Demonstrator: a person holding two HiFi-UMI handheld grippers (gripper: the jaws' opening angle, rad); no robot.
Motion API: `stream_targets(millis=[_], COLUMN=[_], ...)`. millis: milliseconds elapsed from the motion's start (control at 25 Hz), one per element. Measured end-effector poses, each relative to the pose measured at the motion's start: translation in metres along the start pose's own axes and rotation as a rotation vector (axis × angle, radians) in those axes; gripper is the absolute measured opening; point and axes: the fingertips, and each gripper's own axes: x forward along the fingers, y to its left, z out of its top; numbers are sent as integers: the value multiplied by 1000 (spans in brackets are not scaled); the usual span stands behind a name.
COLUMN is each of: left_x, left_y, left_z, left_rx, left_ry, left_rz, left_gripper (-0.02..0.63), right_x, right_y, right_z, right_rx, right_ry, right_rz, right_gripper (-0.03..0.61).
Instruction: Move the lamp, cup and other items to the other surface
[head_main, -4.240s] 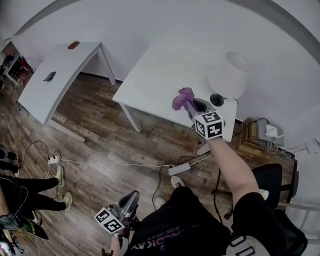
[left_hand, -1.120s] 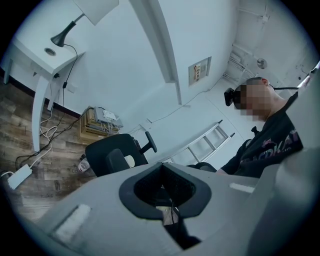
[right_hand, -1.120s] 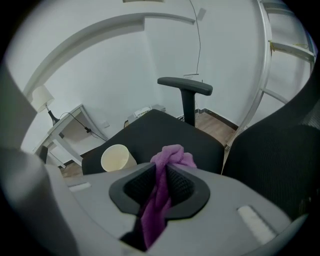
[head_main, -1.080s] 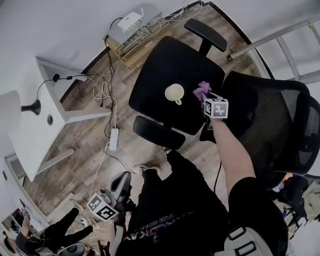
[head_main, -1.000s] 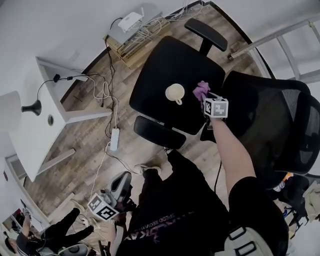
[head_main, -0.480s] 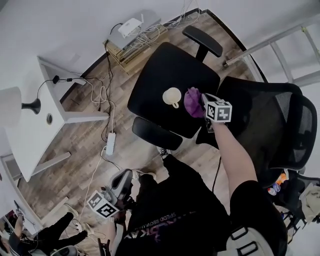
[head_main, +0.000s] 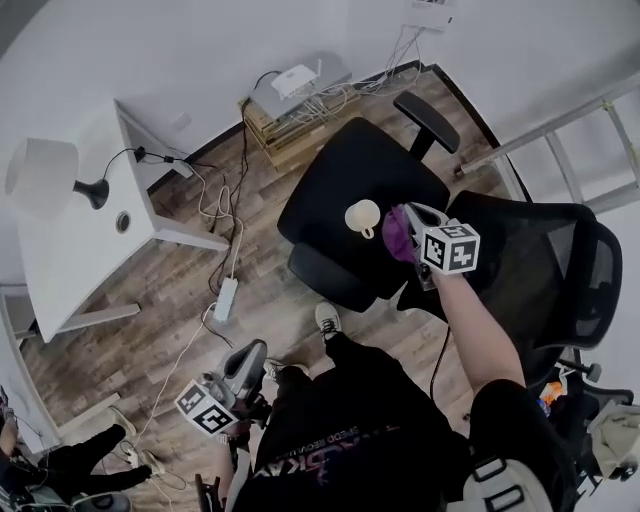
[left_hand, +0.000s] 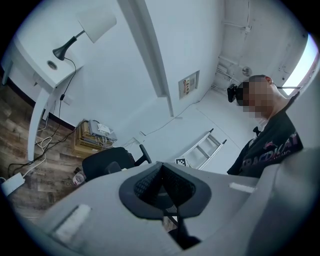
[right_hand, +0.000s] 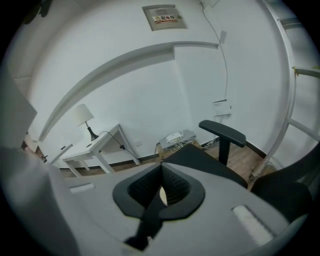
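The cup (head_main: 362, 216) stands upright on the black chair seat (head_main: 335, 190), at 1 o'clock from the middle of the head view. Just beside it, at its 4 o'clock, are the right tongs (head_main: 405, 222), pressed together with nothing between them. The lamp (head_main: 45, 175) stands on the white bench (head_main: 70, 260), well apart at 10 o'clock. The left tongs (head_main: 250, 358), also pressed together and empty, are low at 7 o'clock over the wood floor (head_main: 180, 250).
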Motion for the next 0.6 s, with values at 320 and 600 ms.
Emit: stream_targets(millis=[320,600], left_x=[-33,-104], left_y=[-11,1], left_z=[5,39], left_rx=[27,45], left_ry=[-31,-126], left_rz=[-24,10], left_gripper=[-5,-5], right_x=[-42,-57], right_y=[178,319], right_z=[29,44], right_rx=[-300,-467], right_ry=[13,-14], right_rz=[376,571], right_gripper=[2,2])
